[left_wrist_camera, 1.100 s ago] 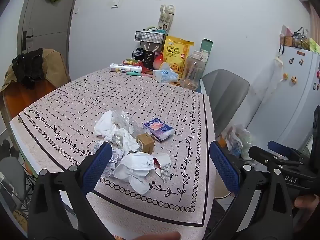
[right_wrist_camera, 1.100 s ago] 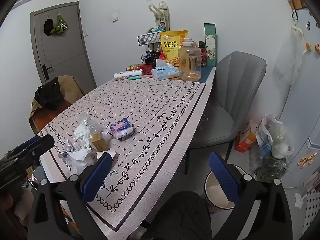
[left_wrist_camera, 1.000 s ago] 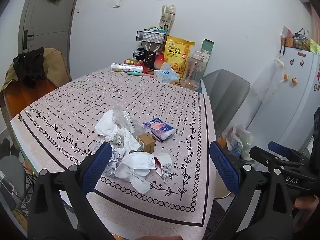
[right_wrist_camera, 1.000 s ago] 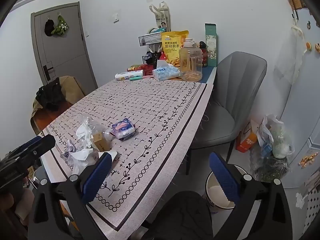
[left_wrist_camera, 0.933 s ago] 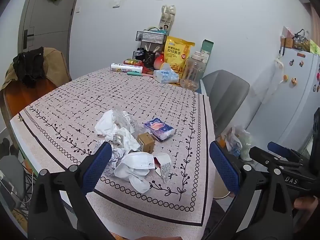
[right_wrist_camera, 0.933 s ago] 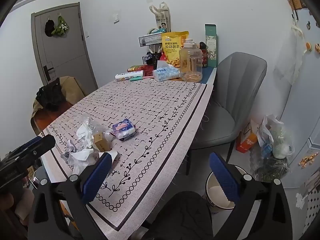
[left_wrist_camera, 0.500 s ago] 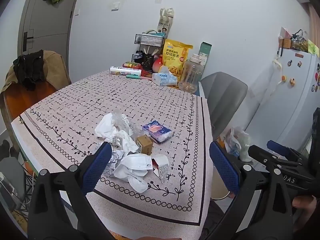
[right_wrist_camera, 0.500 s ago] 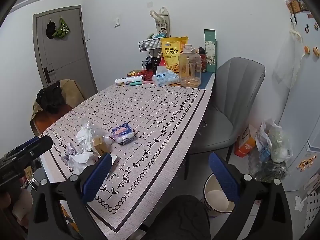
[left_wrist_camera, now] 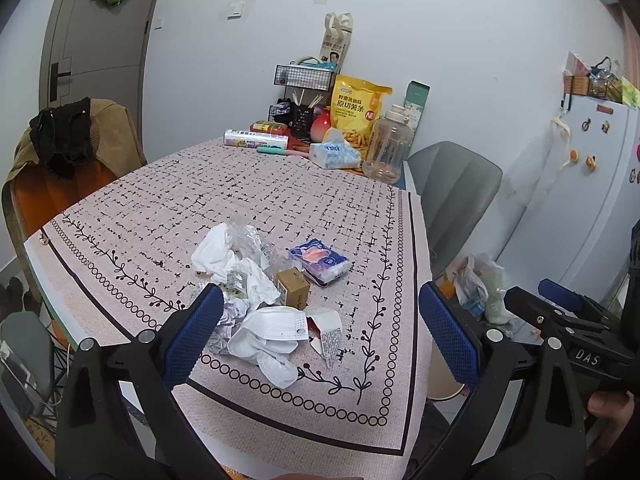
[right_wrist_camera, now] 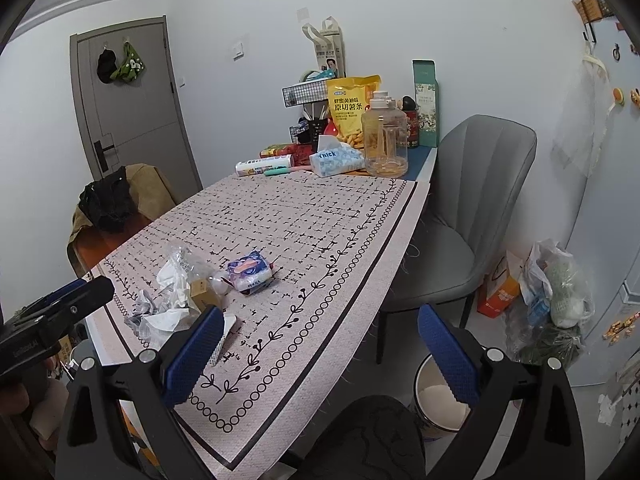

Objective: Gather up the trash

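Note:
A heap of trash lies near the table's front edge: crumpled white tissues (left_wrist_camera: 264, 336), clear plastic wrap (left_wrist_camera: 248, 240), a small brown box (left_wrist_camera: 293, 290), a torn white carton (left_wrist_camera: 326, 330) and a blue tissue pack (left_wrist_camera: 320, 260). The heap also shows in the right wrist view (right_wrist_camera: 176, 300). My left gripper (left_wrist_camera: 320, 336) is open and empty, held above the table's near edge over the heap. My right gripper (right_wrist_camera: 320, 356) is open and empty, off the table's right front corner. A white waste bin (right_wrist_camera: 440, 404) stands on the floor under it.
The table (left_wrist_camera: 280, 192) has a patterned pink cloth. At its far end stand a yellow snack bag (left_wrist_camera: 356, 108), a clear jug (left_wrist_camera: 386, 148), a tissue box (left_wrist_camera: 334, 154) and a wire rack. A grey chair (right_wrist_camera: 472, 208) stands on the right, a fridge and bags beyond.
Both grippers have risen and drawn back slightly, so the table looks a little lower and farther. Both stay open. Nothing on the table has moved.

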`<state>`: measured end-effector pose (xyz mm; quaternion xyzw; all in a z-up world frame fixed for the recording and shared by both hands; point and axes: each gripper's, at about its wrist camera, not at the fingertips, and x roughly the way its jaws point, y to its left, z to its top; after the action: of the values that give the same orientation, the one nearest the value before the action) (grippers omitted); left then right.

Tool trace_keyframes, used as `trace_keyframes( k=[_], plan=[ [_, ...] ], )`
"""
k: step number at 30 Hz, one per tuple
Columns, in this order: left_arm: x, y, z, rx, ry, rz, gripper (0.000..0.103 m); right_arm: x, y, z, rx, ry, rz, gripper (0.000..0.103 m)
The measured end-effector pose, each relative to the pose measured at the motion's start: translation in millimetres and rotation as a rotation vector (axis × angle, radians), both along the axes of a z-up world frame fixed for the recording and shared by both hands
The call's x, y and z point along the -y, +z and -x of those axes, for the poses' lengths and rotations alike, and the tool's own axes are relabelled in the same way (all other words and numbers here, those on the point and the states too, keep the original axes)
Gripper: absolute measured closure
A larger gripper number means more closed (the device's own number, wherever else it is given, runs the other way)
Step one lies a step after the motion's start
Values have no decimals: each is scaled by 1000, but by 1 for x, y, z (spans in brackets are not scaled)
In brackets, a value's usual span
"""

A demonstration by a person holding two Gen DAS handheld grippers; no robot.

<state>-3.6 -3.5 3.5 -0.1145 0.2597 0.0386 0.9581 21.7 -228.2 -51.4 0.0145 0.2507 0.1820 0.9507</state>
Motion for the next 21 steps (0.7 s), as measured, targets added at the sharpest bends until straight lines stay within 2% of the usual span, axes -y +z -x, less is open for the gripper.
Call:
trace_keyframes(
  k=[21],
  plan=[
    [-2, 3, 0, 5, -3, -9, 6, -2, 1, -2, 4, -3, 5, 8]
  ],
)
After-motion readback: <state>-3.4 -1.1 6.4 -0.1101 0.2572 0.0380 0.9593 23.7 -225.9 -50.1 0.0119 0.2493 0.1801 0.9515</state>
